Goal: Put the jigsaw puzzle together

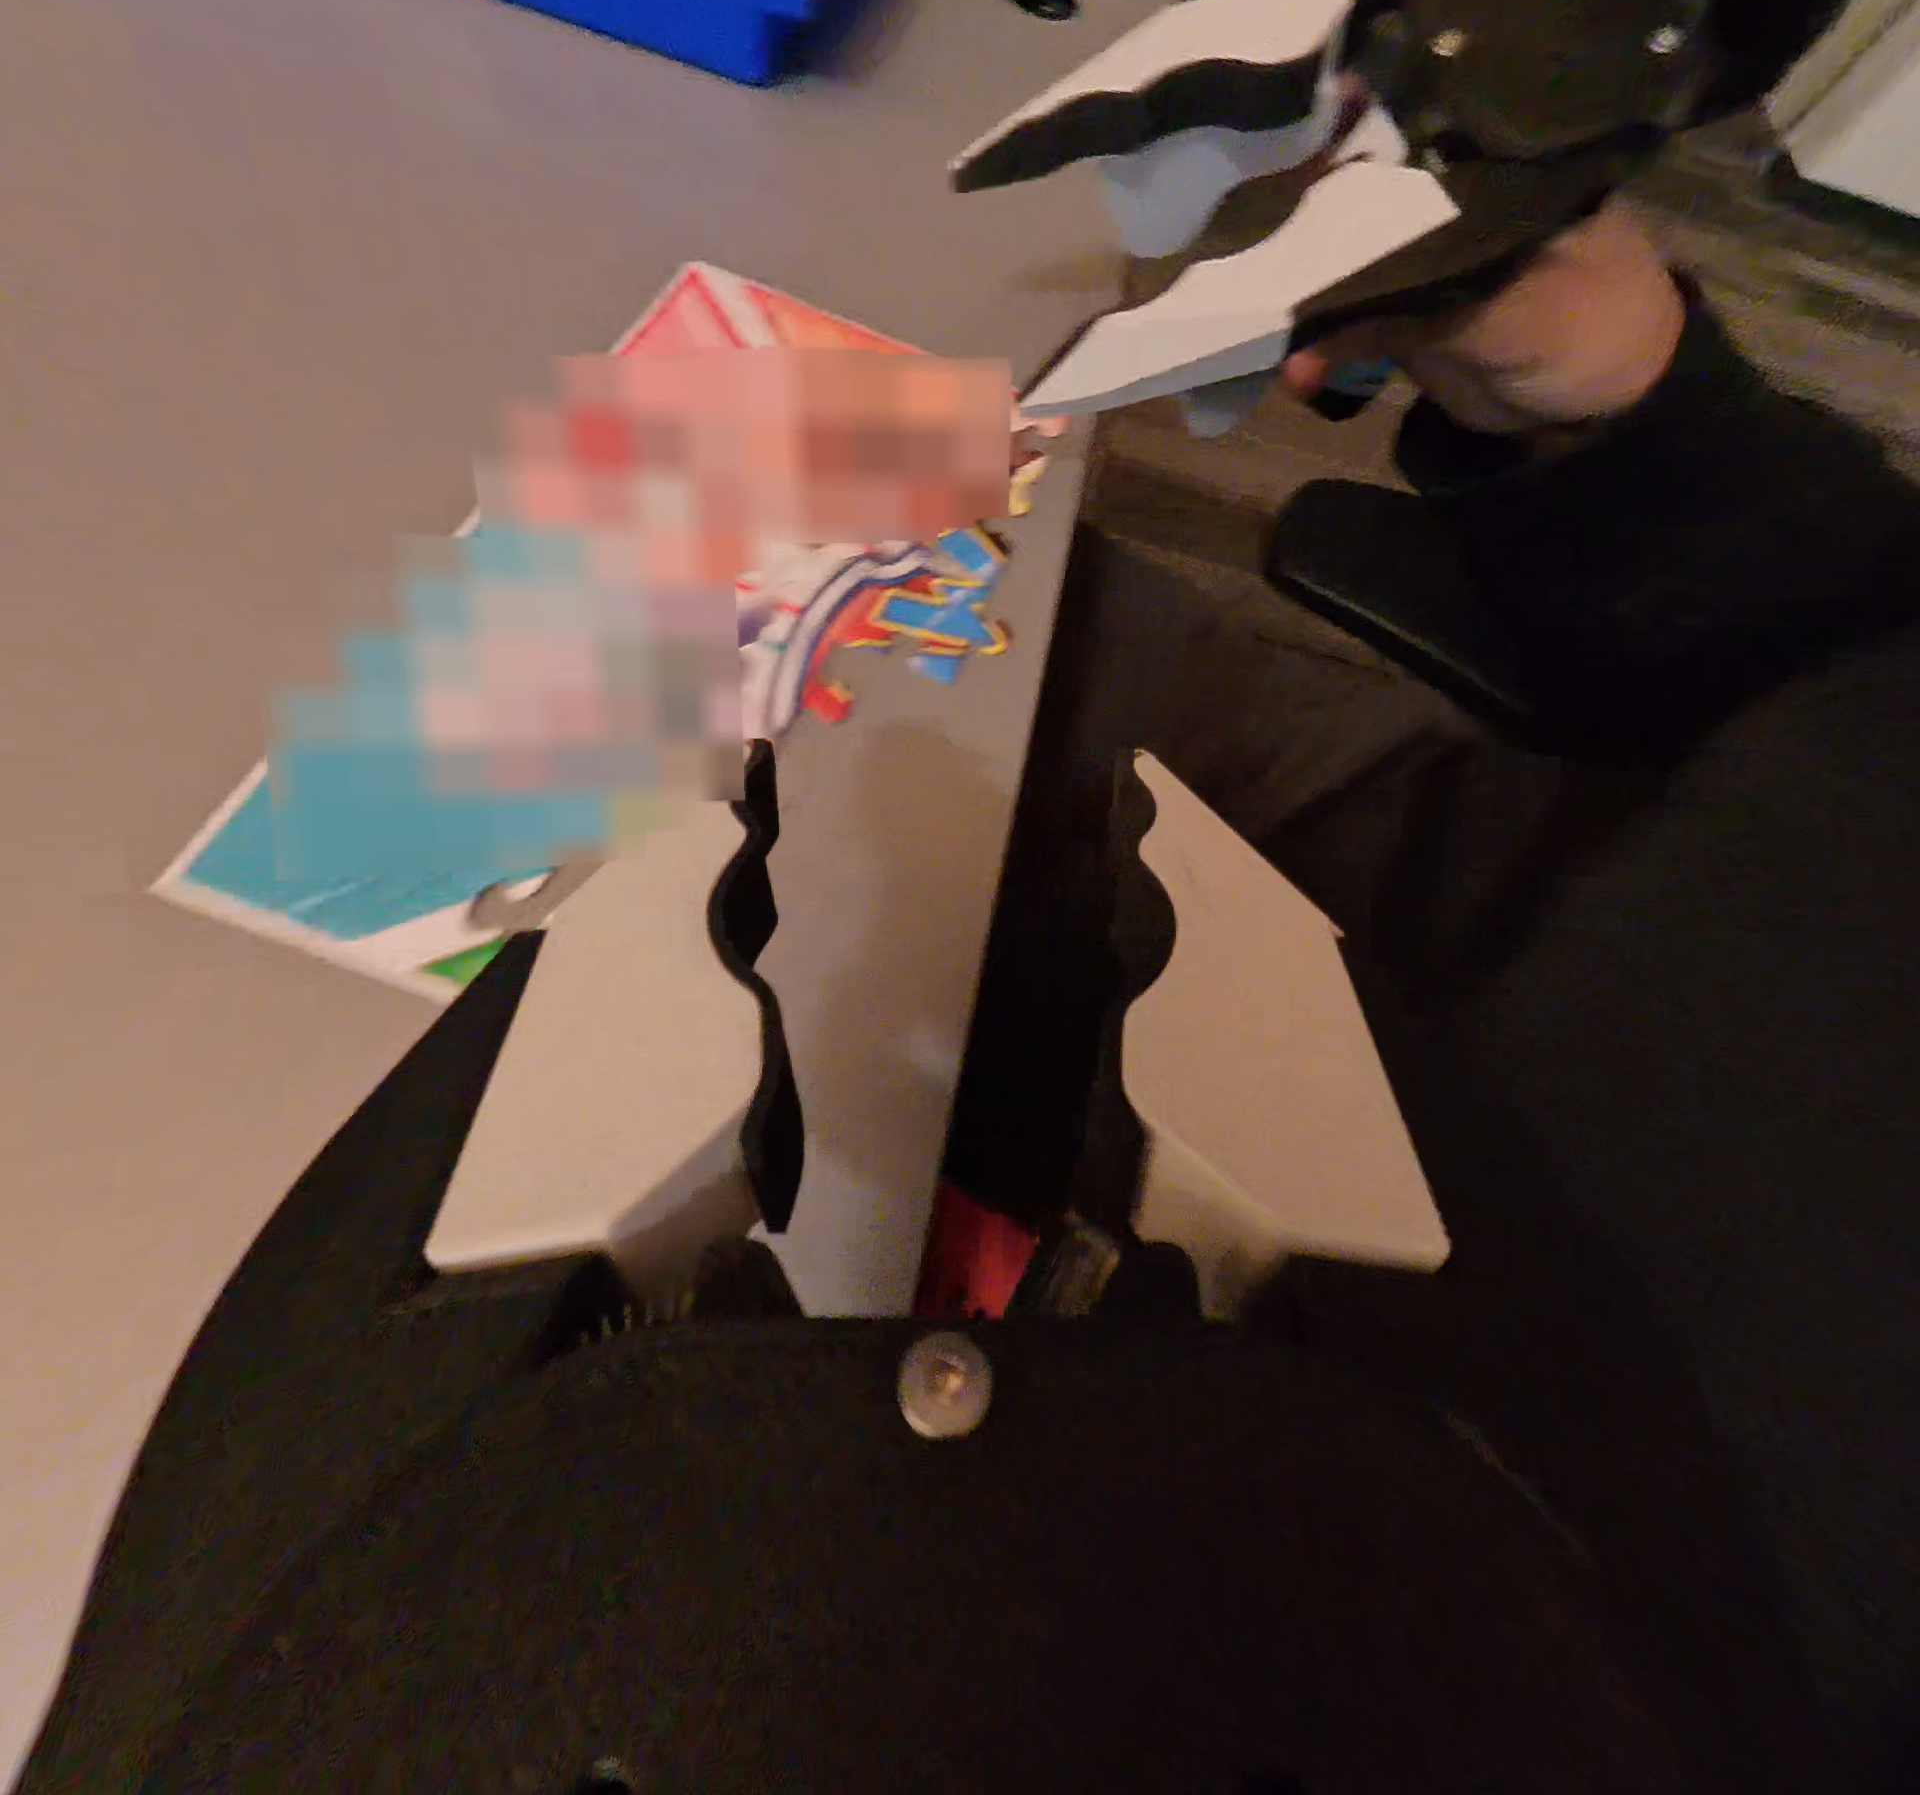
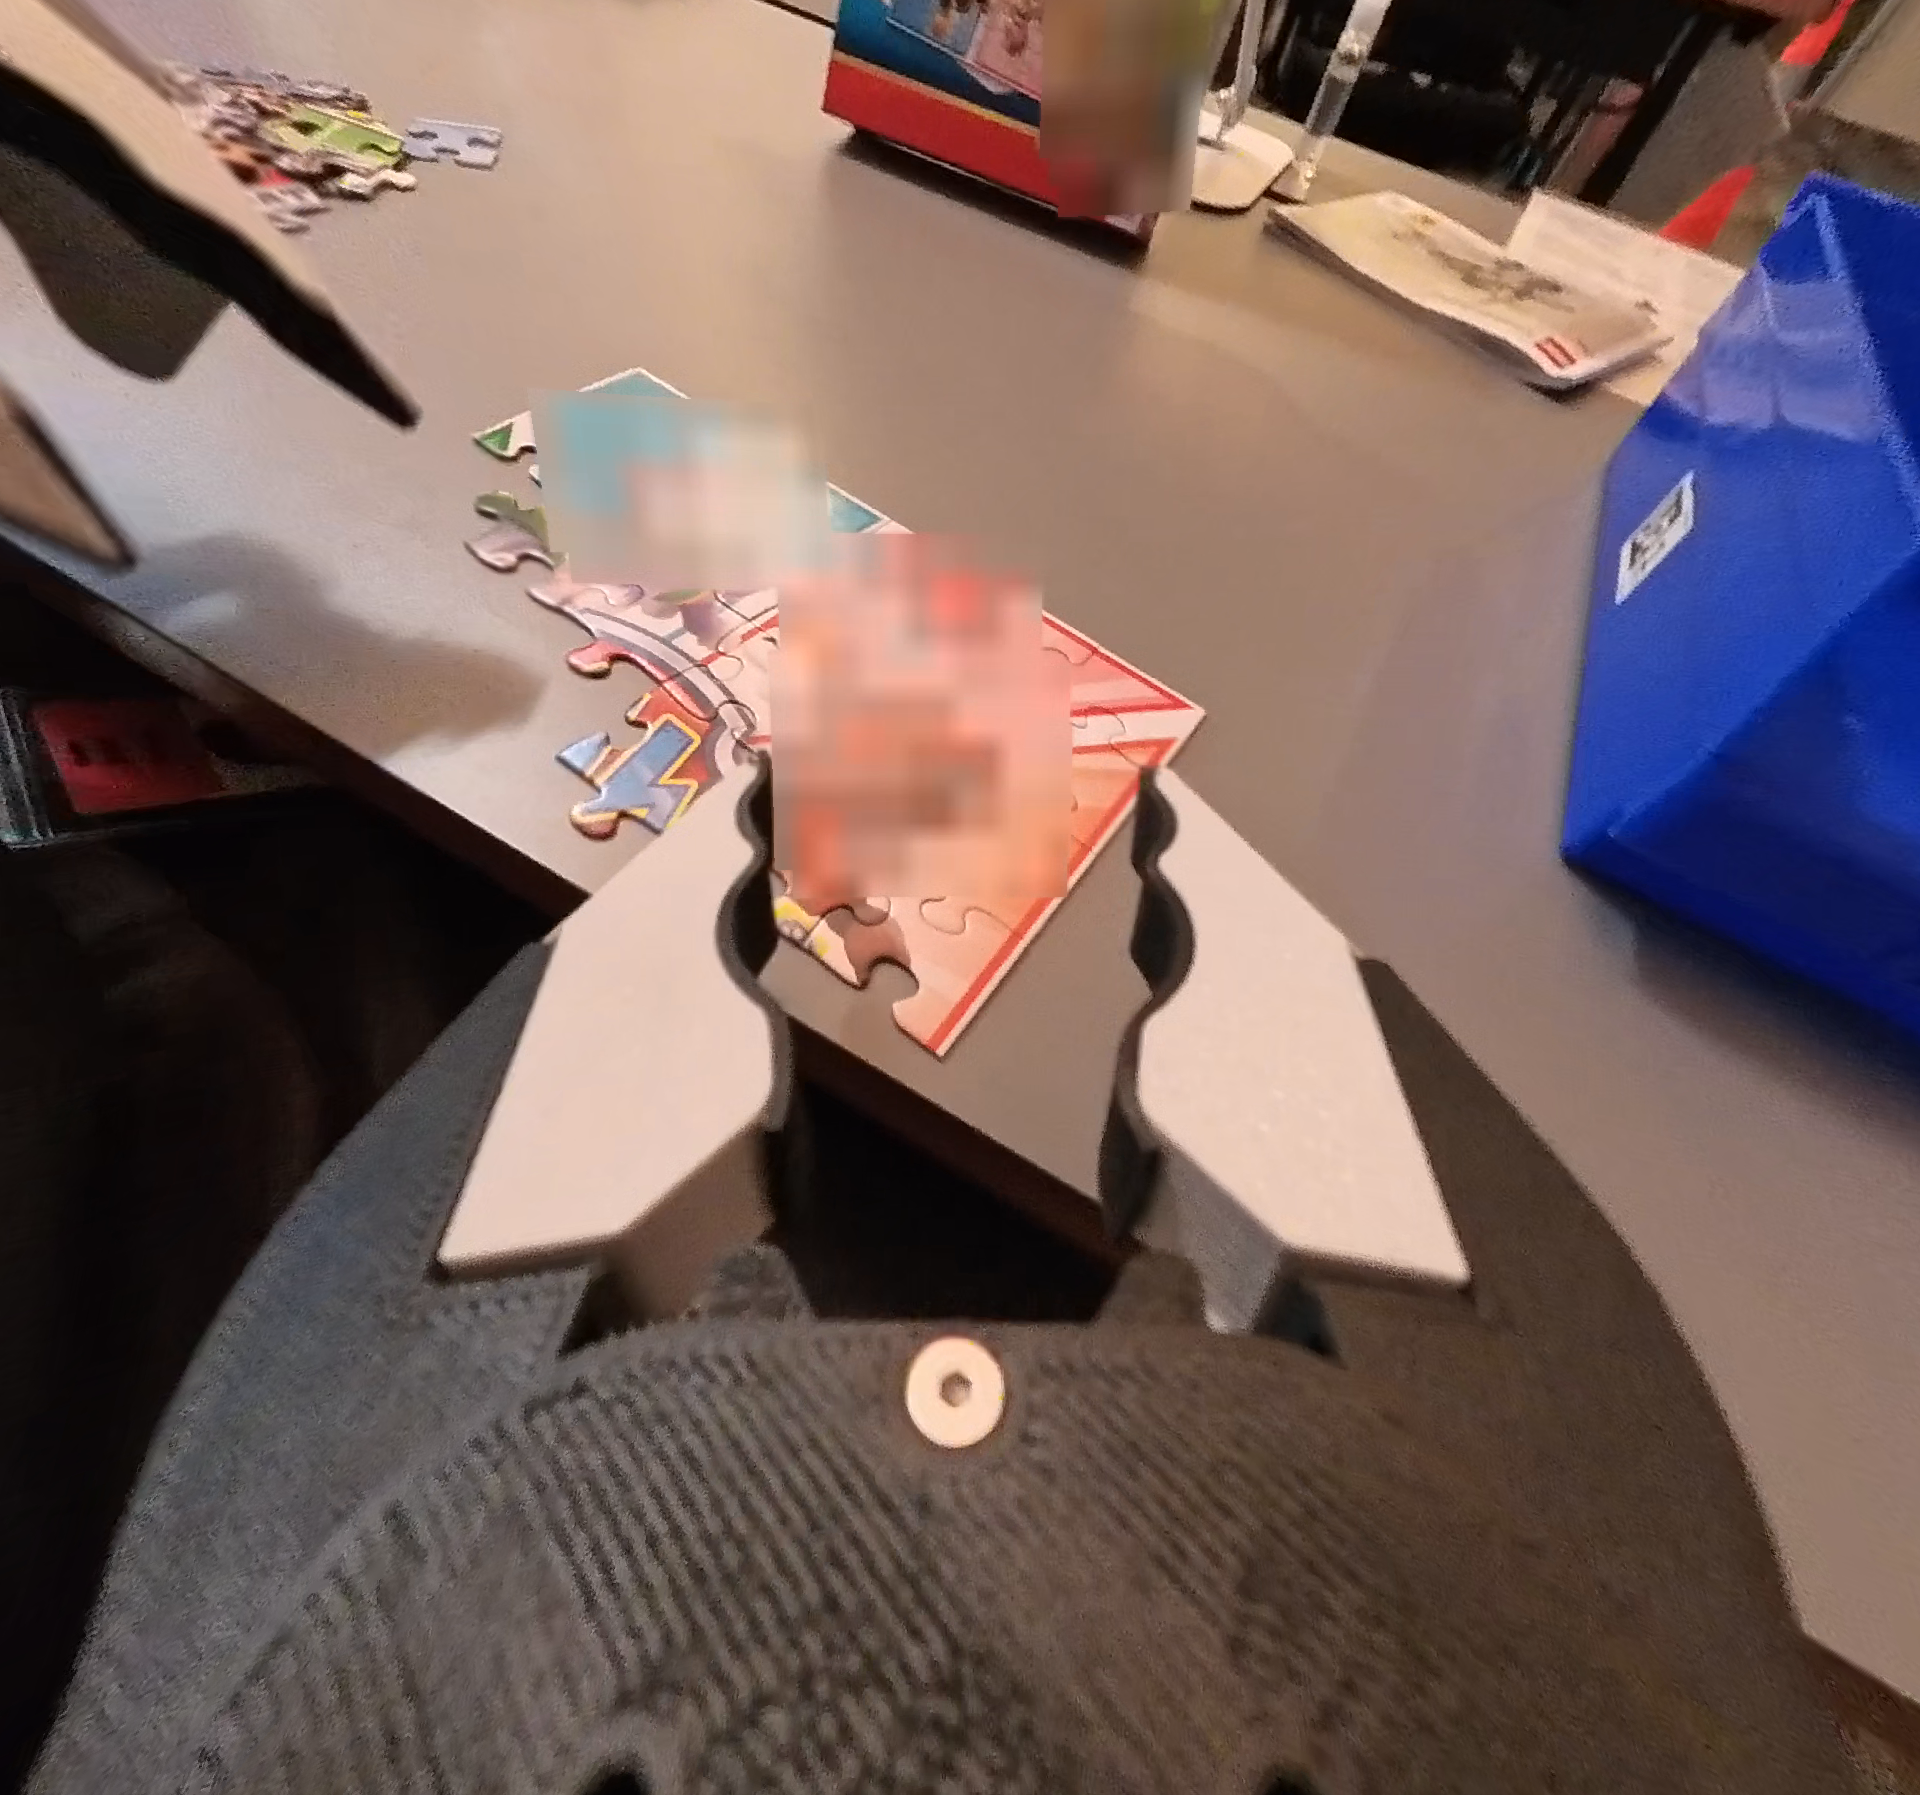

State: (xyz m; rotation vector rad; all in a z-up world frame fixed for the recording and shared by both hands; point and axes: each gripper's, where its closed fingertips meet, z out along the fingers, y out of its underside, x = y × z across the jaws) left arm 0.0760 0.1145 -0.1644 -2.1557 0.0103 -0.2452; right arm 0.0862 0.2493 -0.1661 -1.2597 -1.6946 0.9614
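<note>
Where grey table (image 2: 1195,457) ends, dark floor (image 1: 1558,1226); puzzle (image 2: 1101,737) near edge.

blue bin (image 2: 1756,623), puzzle box (image 2: 935,41), booklet (image 2: 1455,280)

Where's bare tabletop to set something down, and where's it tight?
Free: the table between the puzzle, the picture box and the blue bin. Crowded: the loose pieces far left, the papers, and the puzzle at the near edge.
</note>
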